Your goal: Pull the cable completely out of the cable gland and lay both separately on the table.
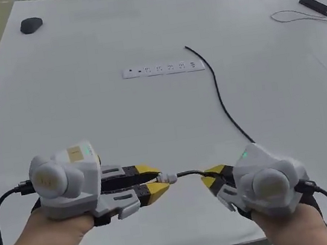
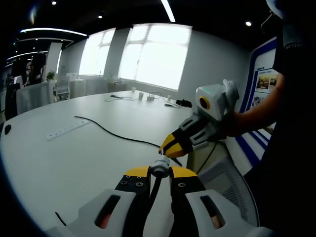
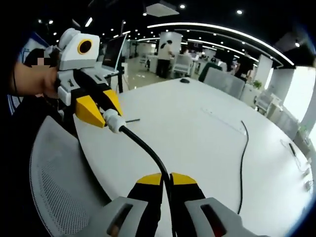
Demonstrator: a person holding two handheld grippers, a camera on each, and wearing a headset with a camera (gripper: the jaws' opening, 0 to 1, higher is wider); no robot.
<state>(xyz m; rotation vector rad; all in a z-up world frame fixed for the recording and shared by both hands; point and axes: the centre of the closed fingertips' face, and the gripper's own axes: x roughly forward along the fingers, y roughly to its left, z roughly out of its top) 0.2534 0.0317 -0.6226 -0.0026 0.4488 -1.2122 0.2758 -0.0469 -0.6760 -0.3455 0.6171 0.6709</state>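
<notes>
Both grippers are held low over the near edge of the white table [image 1: 89, 114], jaws facing each other. The left hand [image 1: 48, 236] grasps the left gripper [image 1: 153, 179], which points right and sits roughly level. The right hand [image 1: 291, 229] grasps the right gripper [image 1: 212, 176], which points left.

Left jaws: closed on the cable gland [image 1: 166, 177], a small white fitting pinched between the yellow tips, with its end protruding toward the right gripper. Right jaws: closed on the black cable [image 3: 143, 144], a short way from the gland. The cable is seated in the gland. The short span between the grippers is held above the table and looks gently arched in the right gripper view.

Past the right gripper the cable lies on the table, running far and slightly left. Its free end is just beside the right end of a white power strip [image 1: 163, 69]. A dark mouse [image 1: 31, 24] sits at far left. A dark flat device [image 1: 318, 6] with a thin white lead sits at far right.
</notes>
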